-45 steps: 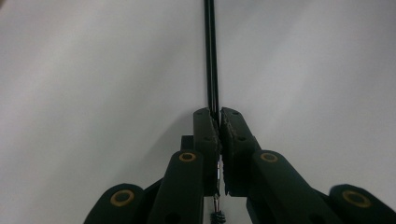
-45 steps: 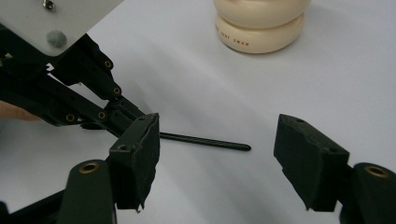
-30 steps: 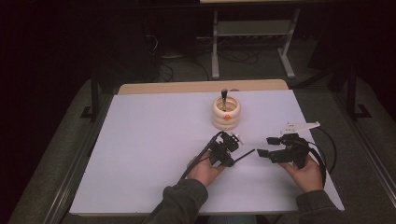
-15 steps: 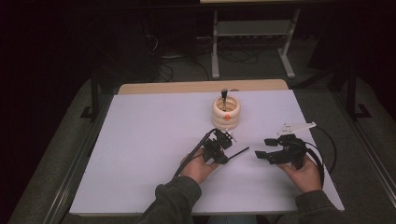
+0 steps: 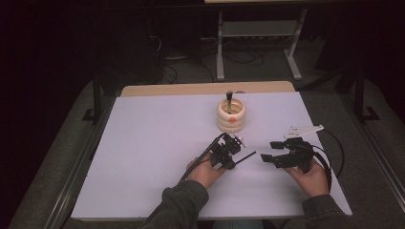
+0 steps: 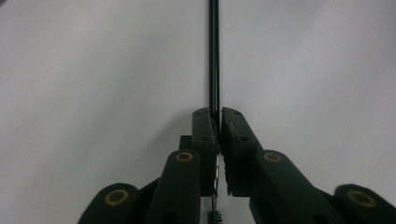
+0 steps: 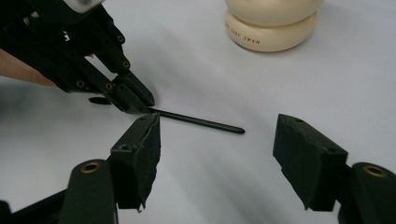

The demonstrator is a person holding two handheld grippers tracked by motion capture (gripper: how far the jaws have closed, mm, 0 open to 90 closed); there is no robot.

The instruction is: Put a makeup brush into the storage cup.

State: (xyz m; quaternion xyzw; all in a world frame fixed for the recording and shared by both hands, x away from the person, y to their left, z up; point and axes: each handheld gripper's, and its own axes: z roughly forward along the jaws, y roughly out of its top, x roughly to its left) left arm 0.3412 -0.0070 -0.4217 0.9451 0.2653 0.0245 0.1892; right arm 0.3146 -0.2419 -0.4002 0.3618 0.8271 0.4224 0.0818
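Observation:
My left gripper (image 5: 235, 161) is shut on a thin black stick (image 5: 247, 155) low over the white table top (image 5: 153, 143). In the left gripper view the stick (image 6: 214, 56) runs straight ahead from between the closed pads, and a small bristled end shows below them. My right gripper (image 5: 270, 151) stands open to the right, facing the stick's free end. In the right gripper view the stick (image 7: 201, 122) lies just beyond my own wide jaws (image 7: 217, 122), with the left gripper (image 7: 140, 105) pinching its far end. A cream ringed holder (image 5: 231, 117) stands behind, with a black tool (image 5: 229, 98) upright in it.
The holder (image 7: 271, 28) is close ahead of both grippers. The table's wooden back edge (image 5: 205, 88) and dark side rails bound the white sheet. A metal stand (image 5: 258, 33) and cables lie on the floor beyond. Wide bare sheet lies to the left.

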